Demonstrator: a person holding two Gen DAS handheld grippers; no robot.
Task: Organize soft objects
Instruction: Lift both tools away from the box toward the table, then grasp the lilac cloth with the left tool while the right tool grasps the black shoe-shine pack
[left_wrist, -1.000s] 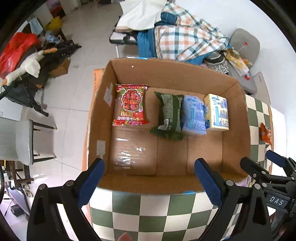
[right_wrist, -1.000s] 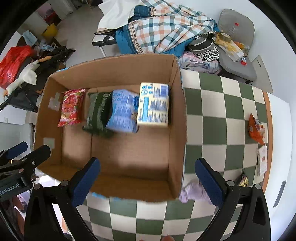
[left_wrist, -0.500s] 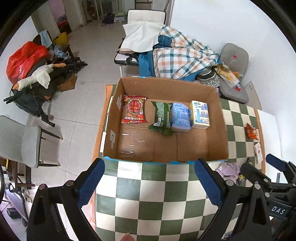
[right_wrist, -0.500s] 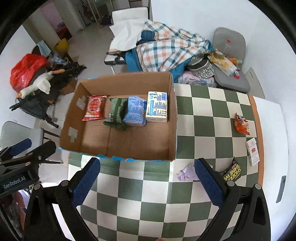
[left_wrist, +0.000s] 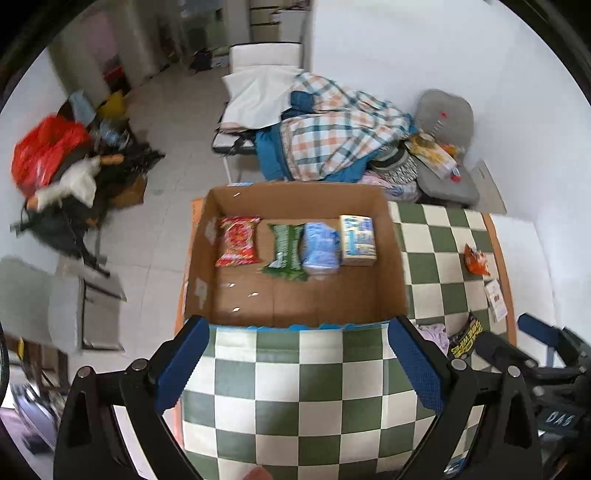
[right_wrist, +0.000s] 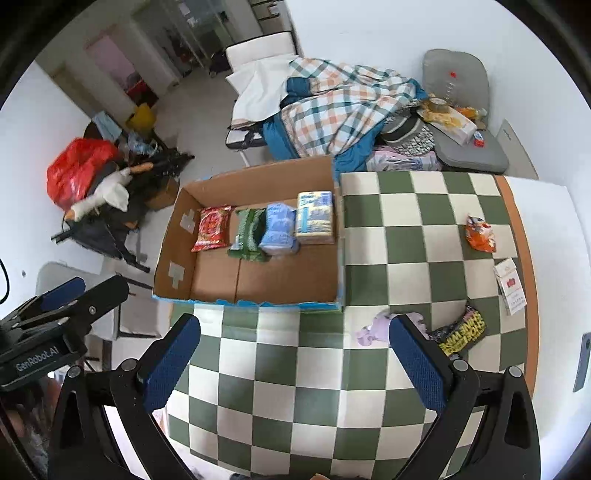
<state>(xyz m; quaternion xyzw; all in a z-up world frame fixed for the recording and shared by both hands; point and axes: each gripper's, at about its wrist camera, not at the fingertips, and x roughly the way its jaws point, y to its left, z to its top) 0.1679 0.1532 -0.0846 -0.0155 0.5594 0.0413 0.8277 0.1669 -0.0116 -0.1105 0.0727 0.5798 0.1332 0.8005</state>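
Four packs sit in a row along the box's (right_wrist: 255, 288) far wall. A lilac cloth (right_wrist: 373, 326), black pack (right_wrist: 461, 332) and orange pack (right_wrist: 479, 234) remain on the table (right_wrist: 295, 387). Both grippers, left (left_wrist: 295, 365) and right (right_wrist: 295, 362), hang spread wide and empty.

White walls (right_wrist: 388, 37) and pale tiled floor (left_wrist: 173, 110). A folding bed (right_wrist: 258, 88) carries a plaid blanket (right_wrist: 343, 107). Grey chair (right_wrist: 461, 110) beside it.

A plaid checked blanket (right_wrist: 343, 110) is lying heaped on a cot beside a grey padded chair (right_wrist: 461, 110); a red plastic bag (right_wrist: 77, 170) is sitting on the floor.
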